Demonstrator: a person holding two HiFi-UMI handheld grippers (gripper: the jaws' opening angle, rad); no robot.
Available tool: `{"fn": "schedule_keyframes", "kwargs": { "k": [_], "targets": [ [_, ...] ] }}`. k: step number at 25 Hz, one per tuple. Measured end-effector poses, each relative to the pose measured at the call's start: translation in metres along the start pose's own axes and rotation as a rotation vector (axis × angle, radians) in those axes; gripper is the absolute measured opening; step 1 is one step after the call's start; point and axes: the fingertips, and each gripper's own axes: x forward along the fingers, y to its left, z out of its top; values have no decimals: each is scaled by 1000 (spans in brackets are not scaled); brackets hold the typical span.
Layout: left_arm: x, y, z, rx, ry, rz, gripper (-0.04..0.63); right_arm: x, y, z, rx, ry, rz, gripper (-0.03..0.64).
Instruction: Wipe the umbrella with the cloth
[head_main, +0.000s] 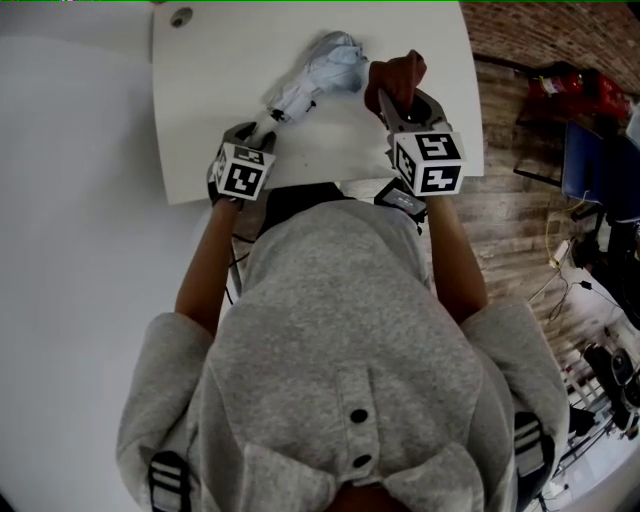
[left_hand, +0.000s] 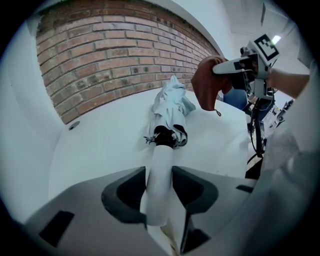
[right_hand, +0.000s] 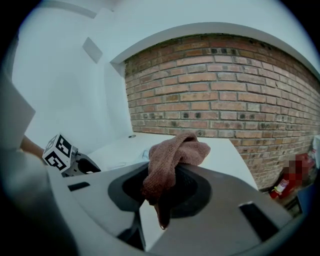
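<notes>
**Figure. Bracing and wiping positions over the table.** A folded pale blue-grey fabric umbrella (head_main: 322, 72) is lying on the white rectangular table (head_main: 200, 110), its canopy end pointing away from the person and its white cylindrical handle (left_hand: 159, 172) pointing toward them.

(a) The left gripper (head_main: 258, 134) is tilting steeply down over the handle. In the left gripper view its jaws are standing apart, one on each side of the handle. The dark pads are sitting just beside the handle and do not appear to be pressing on it. This placement is probably serving to take the umbrella by its rigid end, so that the soft canopy is not sliding or rolling under the wiping strokes.

(b) The right gripper (head_main: 404, 106) is hanging above the table just beside the canopy end. Its jaws are clamping a bunched reddish-brown terry cloth (right_hand: 172, 155). A rounded wad is bulging out past the jaw tips, and a loose corner is dangling below. Holding it this way is putting soft cloth, rather than hard jaw, in front to meet the fabric.

(c) The cloth is not touching the umbrella, so wiping is judged not yet under way. The next move probably calls for closing the left jaws on the handle.
</notes>
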Motion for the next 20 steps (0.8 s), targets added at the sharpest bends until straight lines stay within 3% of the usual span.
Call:
{"fn": "schedule_keyframes", "kwargs": {
  "k": [8, 12, 20],
  "targets": [
    [11, -1, 2, 6, 6, -42, 161, 27, -11, -22, -32, 72, -10, 97],
    [13, 1, -1, 7, 50, -76, 161, 41, -6, -28, -49, 98, -11, 97],
    [10, -1, 2, 23, 98, -70, 161, 49, -3, -27, -83, 117, -1, 97]
  ]
}}
